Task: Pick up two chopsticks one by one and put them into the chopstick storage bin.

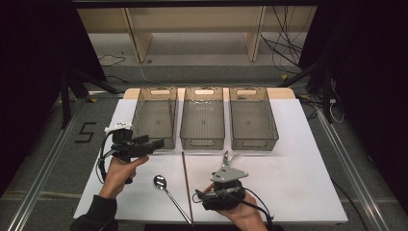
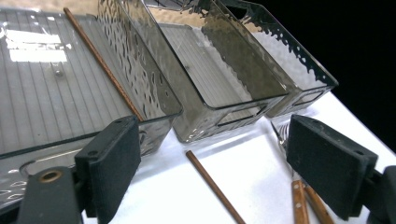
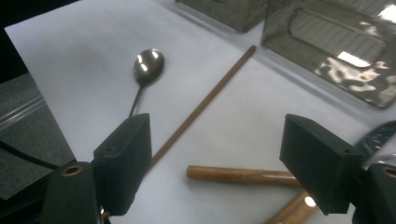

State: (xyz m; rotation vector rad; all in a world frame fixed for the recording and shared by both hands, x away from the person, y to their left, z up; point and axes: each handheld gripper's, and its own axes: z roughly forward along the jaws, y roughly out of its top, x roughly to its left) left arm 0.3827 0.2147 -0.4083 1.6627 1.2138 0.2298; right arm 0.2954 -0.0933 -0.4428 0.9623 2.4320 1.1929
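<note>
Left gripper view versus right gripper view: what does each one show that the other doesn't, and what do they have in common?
Left gripper view: a brown chopstick lying in the nearest bin, with two more bins lined up beyond it. Right gripper view: a metal spoon on the white table. Shared: a second chopstick lying on the table, two wooden handles beside it, and at least part of the bins.
</note>
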